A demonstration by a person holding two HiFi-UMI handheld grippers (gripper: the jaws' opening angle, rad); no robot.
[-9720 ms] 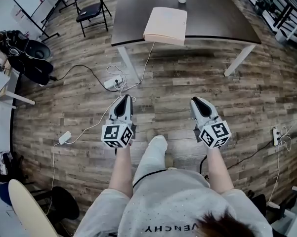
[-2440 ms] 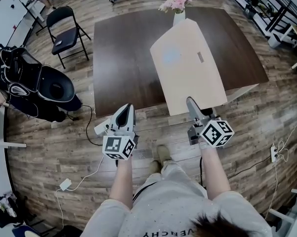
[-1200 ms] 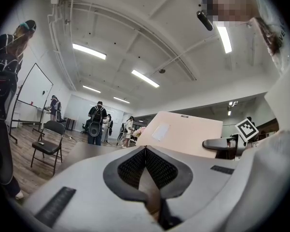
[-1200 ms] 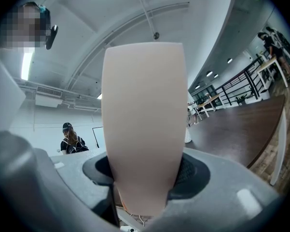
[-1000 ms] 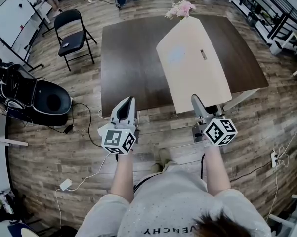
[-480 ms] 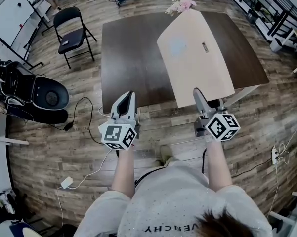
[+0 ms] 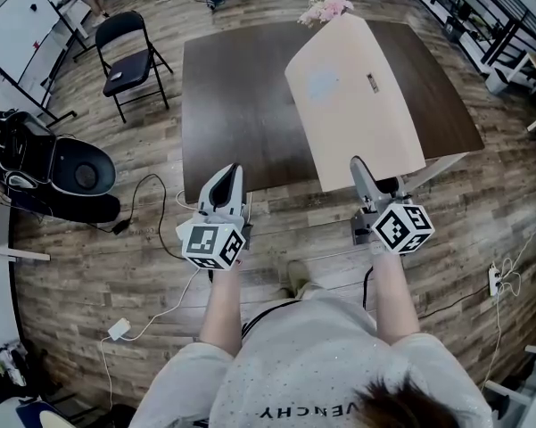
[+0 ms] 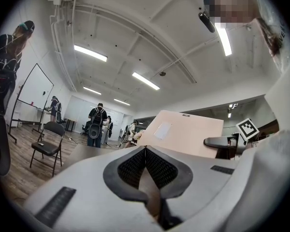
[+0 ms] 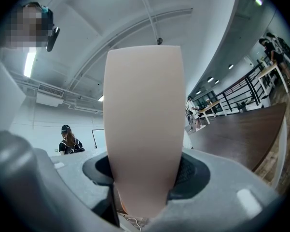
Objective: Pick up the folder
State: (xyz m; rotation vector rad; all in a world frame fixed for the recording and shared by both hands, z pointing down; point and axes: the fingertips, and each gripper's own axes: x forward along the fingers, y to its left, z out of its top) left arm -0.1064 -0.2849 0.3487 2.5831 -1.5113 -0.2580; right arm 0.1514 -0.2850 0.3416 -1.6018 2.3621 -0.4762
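— What do we have by way of containers?

— None we can see plainly. A bunch of pink flowers (image 7: 324, 7) shows past the far corner of the pale peach flat card folder (image 7: 357, 96). Whatever holds them is hidden behind it. On the floor at left lies a black bag (image 7: 76, 176) with a round hollow, too dark inside for us to read.

— And the folder itself?

— Our right tool (image 7: 360, 168) is clamped on its near edge. The folder reaches out over the right half of the dark brown rectangular tabletop (image 7: 232, 87) and looks lifted clear of it. A small pale label and a dark slot sit on its upper face. Our left tool (image 7: 231, 175) has its jaws together on nothing, at the tabletop's near edge.

— The room?

— There is a grey-brown wooden plank floor (image 7: 89, 266). A black folding chair (image 7: 129, 56) stands near the tabletop's far left corner. We see a white adapter (image 7: 119, 330) on its cable near our feet, a whiteboard (image 7: 13, 16) at far left and dark railings (image 7: 482, 3) at far right. People (image 8: 95, 124) stand at the back.
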